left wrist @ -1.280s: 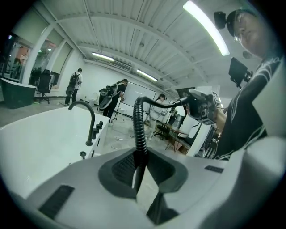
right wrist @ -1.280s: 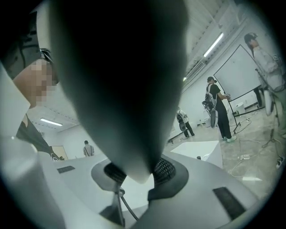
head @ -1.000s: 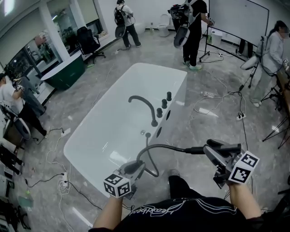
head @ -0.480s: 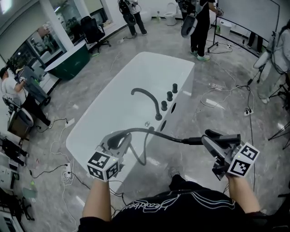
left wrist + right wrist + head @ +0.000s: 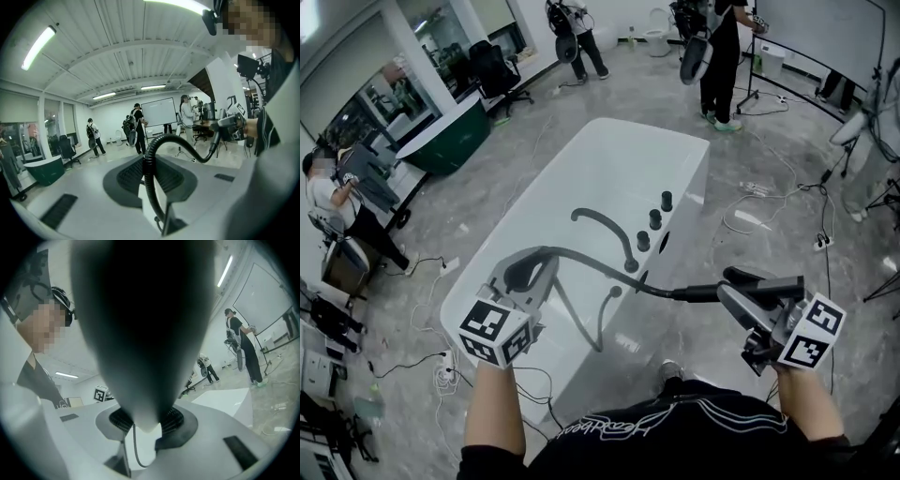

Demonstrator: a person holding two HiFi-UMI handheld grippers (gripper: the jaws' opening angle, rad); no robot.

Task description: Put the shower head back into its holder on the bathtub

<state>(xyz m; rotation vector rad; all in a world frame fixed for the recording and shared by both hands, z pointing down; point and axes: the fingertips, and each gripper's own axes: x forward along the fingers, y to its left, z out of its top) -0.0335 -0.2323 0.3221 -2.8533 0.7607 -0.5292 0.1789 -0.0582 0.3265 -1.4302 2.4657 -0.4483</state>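
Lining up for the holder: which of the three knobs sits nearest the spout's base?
The knob lowest in the head view, closest to the person; the other two stand farther from the spout.

The head view looks steeply down from above the person's chest onto the bathtub (image 5: 581, 178) and the grey floor (image 5: 750, 159), from well above. The left gripper view sits close behind its fingers and faces roughly level across the room, with the hose (image 5: 149, 178) right at the lens. It also catches the right gripper (image 5: 225, 125). The right gripper view faces back toward the person, mostly filled by the shower head (image 5: 140, 333). It shows the other gripper's marker cube (image 5: 101, 393).
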